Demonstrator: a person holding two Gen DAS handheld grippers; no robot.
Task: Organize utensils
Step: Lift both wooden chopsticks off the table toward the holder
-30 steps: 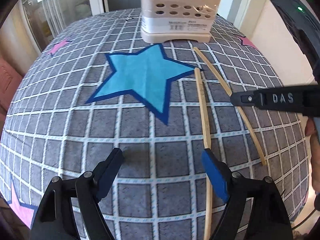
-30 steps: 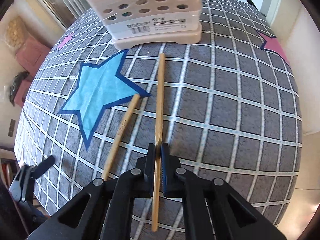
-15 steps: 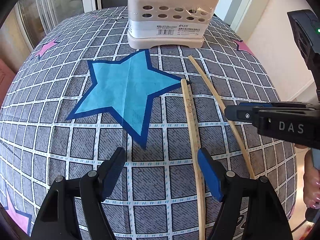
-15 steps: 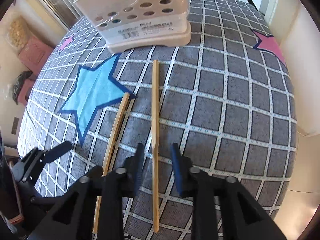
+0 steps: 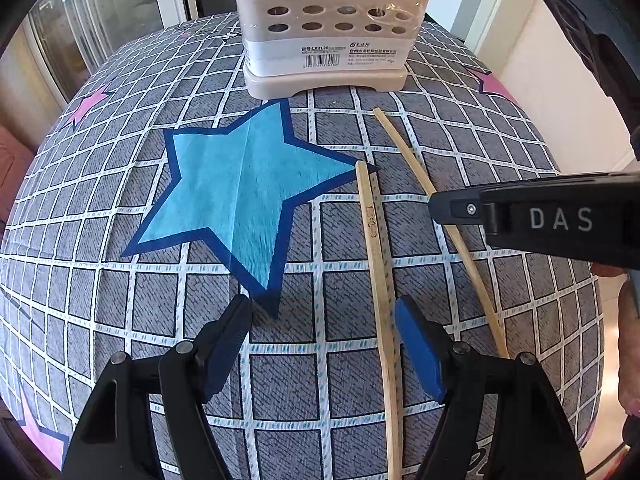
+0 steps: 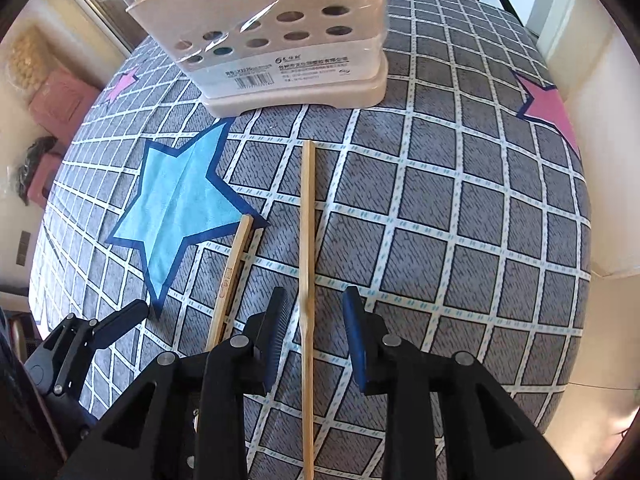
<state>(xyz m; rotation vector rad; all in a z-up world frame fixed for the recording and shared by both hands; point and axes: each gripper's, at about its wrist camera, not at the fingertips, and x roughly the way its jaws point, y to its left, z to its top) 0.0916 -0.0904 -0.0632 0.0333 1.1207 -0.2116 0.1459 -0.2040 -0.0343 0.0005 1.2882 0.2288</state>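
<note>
- Two wooden chopsticks lie on a desk [image 5: 120, 184] covered with a grey checked cloth that bears a large blue star [image 5: 240, 192] and pink stars [image 6: 548, 108] nearer the edges.
- The stamped chopstick [image 5: 376, 260] lies with its far tip touching the right point of the blue star; a small mark is printed on its upper part.
- The plain chopstick [image 6: 307, 280] lies just beside it on the side away from the star, the two well apart at the far ends and nearer lower down.
- A beige plastic utensil holder [image 5: 332, 32] with two rows of round holes and a barcode label stands upright at the far side of the desk, beyond both chopsticks and touching neither; handles of some utensils poke out of its top in the right wrist view.
- The left gripper [image 5: 324, 344] has its fingers spread wide above the cloth; the stamped chopstick runs between them close to the right finger [image 5: 420, 352], and nothing is pinched.
- The right gripper [image 6: 316, 332] has its fingers parted on either side of the plain chopstick, with a clear gap on both sides, so the stick rests on the cloth ungripped.
- In the left wrist view the right gripper's body, lettered DAS, reaches in from the right over the plain chopstick.
</note>
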